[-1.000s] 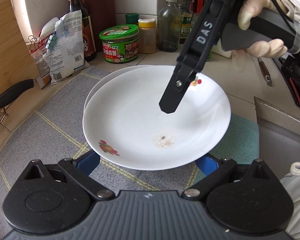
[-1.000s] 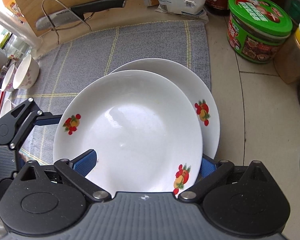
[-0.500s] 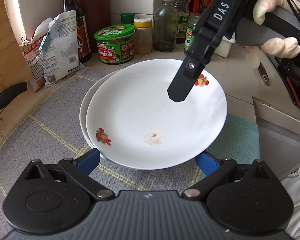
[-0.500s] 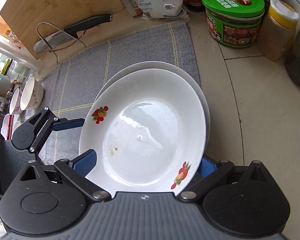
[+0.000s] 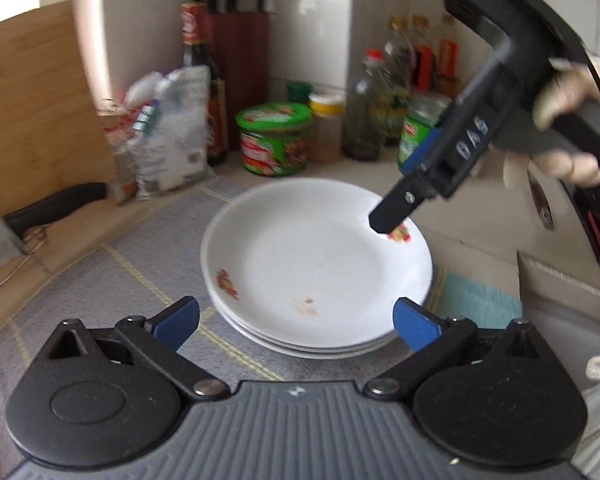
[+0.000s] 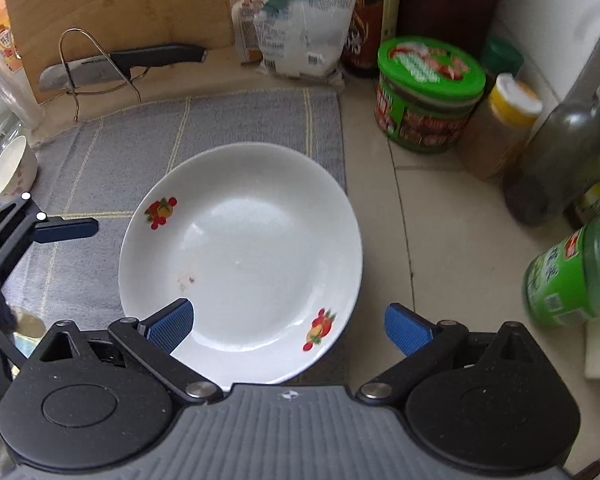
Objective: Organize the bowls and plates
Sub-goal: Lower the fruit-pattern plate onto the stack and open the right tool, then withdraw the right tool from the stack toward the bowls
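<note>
Nearest the left camera, left gripper: blue pads spread wide, jaws have just been opening, nothing pinched; the near edge of the plate stack sits between the pads without touching them. Stack of white plates, fruit prints on the rims, top one nested on those below, resting on a grey checked cloth. Small brown smear on the top plate's floor. Right gripper above the stack's other edge, a gloved hand on its handle; jaws spread, clear of the plate, gripping nothing. Beyond the cloth: green-lidded jar, yellow-capped spice jar, dark bottles, a white packet. Knife on a wire stand against a wooden cutting board. Far left in the right camera, a small white bowl.
</note>
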`<state>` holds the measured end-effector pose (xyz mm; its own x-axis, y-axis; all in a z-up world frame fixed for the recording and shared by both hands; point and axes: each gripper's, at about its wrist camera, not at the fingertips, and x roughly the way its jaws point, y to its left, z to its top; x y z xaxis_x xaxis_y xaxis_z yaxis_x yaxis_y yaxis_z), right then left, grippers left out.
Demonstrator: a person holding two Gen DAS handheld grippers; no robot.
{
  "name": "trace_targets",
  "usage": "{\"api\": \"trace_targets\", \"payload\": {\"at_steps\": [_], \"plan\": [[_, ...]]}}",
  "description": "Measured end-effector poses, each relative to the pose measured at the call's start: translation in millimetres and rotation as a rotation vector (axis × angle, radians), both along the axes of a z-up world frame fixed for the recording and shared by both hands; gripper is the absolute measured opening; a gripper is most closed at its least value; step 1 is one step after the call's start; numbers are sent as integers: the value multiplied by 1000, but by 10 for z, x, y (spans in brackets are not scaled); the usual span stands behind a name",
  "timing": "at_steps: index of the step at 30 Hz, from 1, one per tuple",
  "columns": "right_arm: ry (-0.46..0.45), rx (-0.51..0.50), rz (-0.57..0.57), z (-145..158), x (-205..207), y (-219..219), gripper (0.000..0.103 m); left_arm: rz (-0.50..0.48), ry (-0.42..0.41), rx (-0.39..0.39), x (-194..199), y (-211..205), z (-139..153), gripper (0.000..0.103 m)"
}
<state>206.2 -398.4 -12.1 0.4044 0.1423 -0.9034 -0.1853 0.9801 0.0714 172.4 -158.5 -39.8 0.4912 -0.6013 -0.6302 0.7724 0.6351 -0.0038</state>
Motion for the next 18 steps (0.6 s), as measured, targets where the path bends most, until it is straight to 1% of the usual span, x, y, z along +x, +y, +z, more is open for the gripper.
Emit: {"api": "trace_targets", "payload": {"at_steps": [2, 5, 7, 14, 18], "plan": [[-70, -14, 22, 32, -59, 78, 103, 71, -28, -7, -32, 77, 40, 102], [-144, 39, 42, 51, -87, 156, 103, 181, -65, -10, -101, 185, 86, 102], [-183, 47, 52, 47, -65, 231, 103, 254, -76, -19, -152, 272, 107, 102], [-254, 62, 139, -6, -23, 546, 103, 483, -53, 4, -349, 587, 110, 102], [-281, 82, 181, -14, -62, 772, 103, 562, -41, 18, -487, 828, 84, 102]]}}
